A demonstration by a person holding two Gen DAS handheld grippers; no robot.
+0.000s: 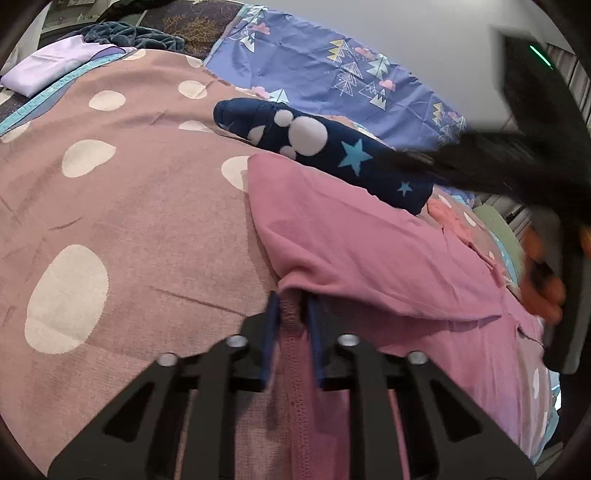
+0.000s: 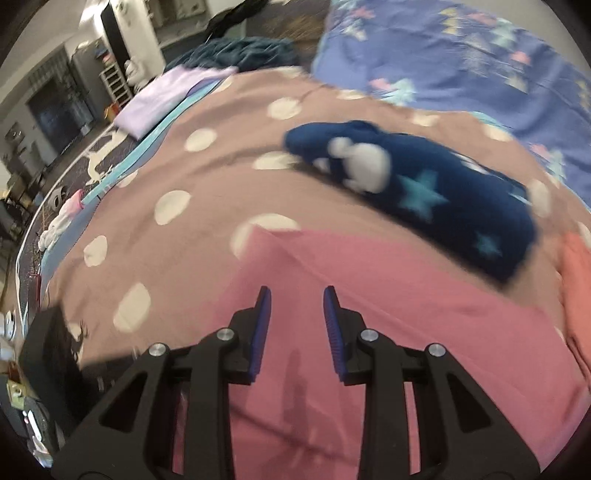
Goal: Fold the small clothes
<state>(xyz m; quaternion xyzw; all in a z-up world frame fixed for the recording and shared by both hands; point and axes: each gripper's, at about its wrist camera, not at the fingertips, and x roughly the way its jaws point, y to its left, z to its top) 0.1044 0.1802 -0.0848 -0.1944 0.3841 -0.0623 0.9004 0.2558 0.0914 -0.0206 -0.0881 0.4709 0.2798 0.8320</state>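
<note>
A pink garment (image 1: 369, 251) lies on the polka-dot blanket (image 1: 129, 206), with one part folded over. My left gripper (image 1: 293, 299) is shut on the garment's stitched hem, which bunches between its blue pads at the lower left corner. In the right wrist view the same pink garment (image 2: 369, 314) spreads below my right gripper (image 2: 297, 295), whose jaws stand apart above the cloth with nothing between them. A folded navy garment (image 1: 332, 147) with white shapes and blue stars rests just beyond the pink one. That navy garment (image 2: 424, 192) shows blurred in the right wrist view.
A folded lilac cloth (image 1: 48, 66) sits at the far left by a dark teal blanket (image 1: 122, 33). A blue patterned sheet (image 1: 332, 66) covers the far side. An orange garment (image 2: 580, 288) lies at the right. The bed's left edge (image 2: 122, 162) drops to the floor.
</note>
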